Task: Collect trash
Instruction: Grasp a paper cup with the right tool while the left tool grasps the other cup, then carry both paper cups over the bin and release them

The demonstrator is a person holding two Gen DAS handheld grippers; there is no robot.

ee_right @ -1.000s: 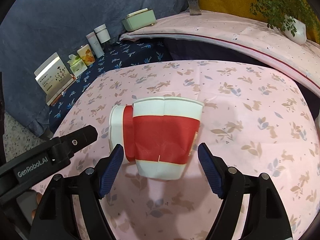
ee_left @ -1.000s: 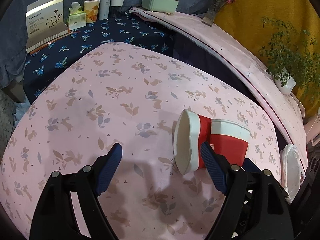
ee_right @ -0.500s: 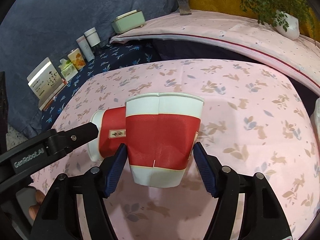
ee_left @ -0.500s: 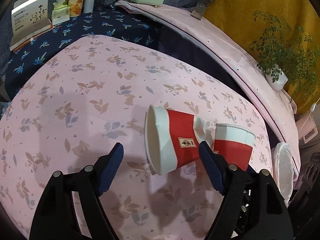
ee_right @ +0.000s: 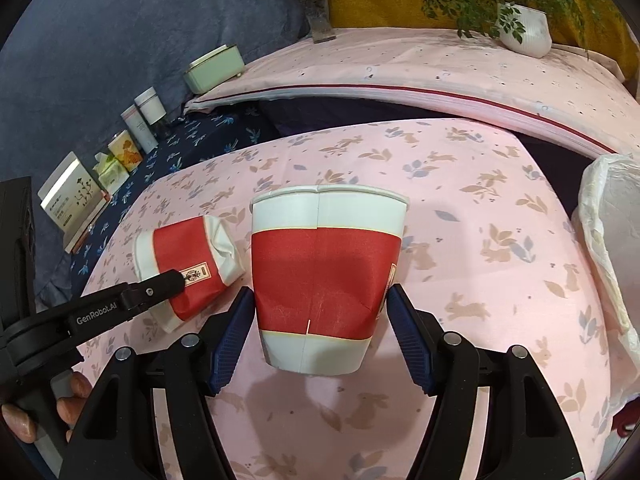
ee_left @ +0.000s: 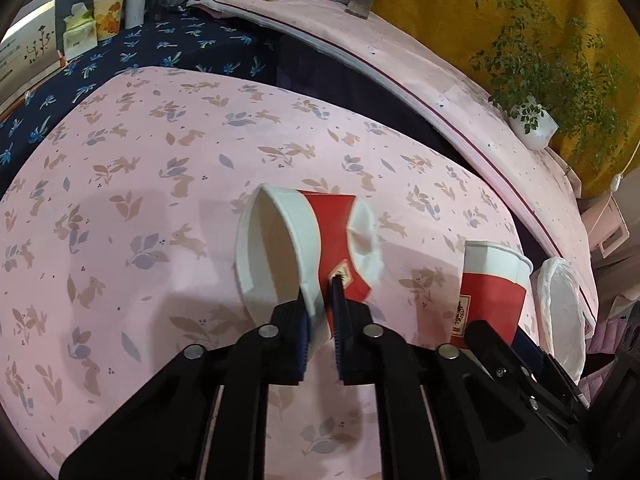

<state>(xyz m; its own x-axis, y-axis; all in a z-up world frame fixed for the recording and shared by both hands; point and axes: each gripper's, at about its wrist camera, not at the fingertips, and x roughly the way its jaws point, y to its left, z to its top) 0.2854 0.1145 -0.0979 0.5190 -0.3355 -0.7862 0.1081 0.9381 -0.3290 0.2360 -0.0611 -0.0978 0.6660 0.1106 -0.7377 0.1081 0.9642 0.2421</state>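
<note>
Two red and white paper cups are held above the pink floral tablecloth (ee_left: 140,208). My left gripper (ee_left: 320,320) is shut on the wall of a crumpled cup (ee_left: 296,240), which lies on its side with its mouth to the left; it also shows in the right wrist view (ee_right: 188,260). My right gripper (ee_right: 320,320) is shut on an upright cup (ee_right: 324,280), seen at the right in the left wrist view (ee_left: 492,288). A white plastic trash bag (ee_right: 608,248) hangs open at the table's right edge, also in the left wrist view (ee_left: 560,312).
A dark blue floral cloth (ee_left: 168,48) at the back left bears a booklet (ee_right: 76,196), tissue pack (ee_left: 80,32), boxes and tubes. A raised pink shelf (ee_right: 440,72) carries a green box (ee_right: 214,68), a flower vase (ee_right: 320,20) and a potted plant (ee_right: 524,28).
My left gripper has closed from open onto the crumpled cup's wall. My right gripper has lifted its cup away from it, so the two cups are apart.
</note>
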